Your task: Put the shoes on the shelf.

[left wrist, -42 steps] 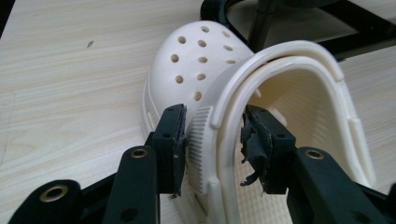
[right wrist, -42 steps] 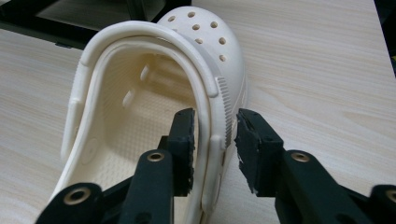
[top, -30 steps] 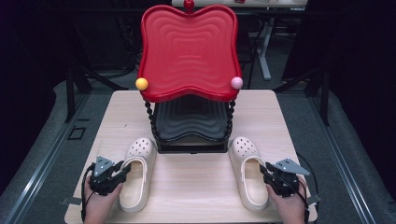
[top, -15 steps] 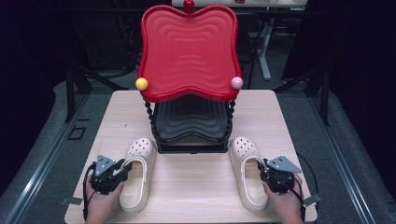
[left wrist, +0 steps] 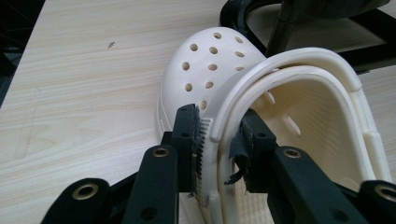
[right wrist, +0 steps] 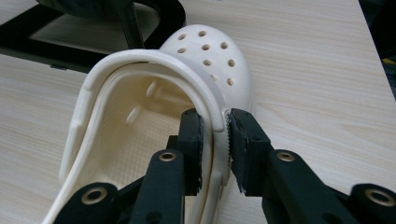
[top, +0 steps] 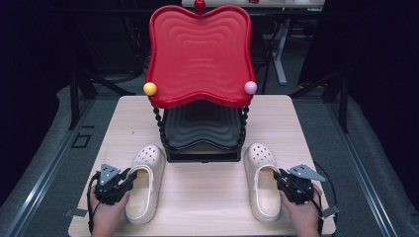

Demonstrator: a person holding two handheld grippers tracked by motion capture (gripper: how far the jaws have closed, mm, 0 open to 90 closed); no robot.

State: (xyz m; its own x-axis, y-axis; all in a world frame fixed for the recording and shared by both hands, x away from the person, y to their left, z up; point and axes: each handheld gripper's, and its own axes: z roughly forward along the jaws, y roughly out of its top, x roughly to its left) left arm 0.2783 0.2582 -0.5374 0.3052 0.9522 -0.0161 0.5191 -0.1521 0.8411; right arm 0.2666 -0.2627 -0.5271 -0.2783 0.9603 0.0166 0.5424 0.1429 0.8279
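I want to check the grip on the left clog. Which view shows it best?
The left gripper view: the left tool pinches the left clog by its side wall and strap. The high view shows the whole clog from above, small; the right gripper view shows another clog.

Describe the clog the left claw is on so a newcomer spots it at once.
Start at the red-topped rack at the table's far middle. Two cream clogs lie in front of it; the left clog is at its left corner, the left claw pinching its outer side wall and strap.
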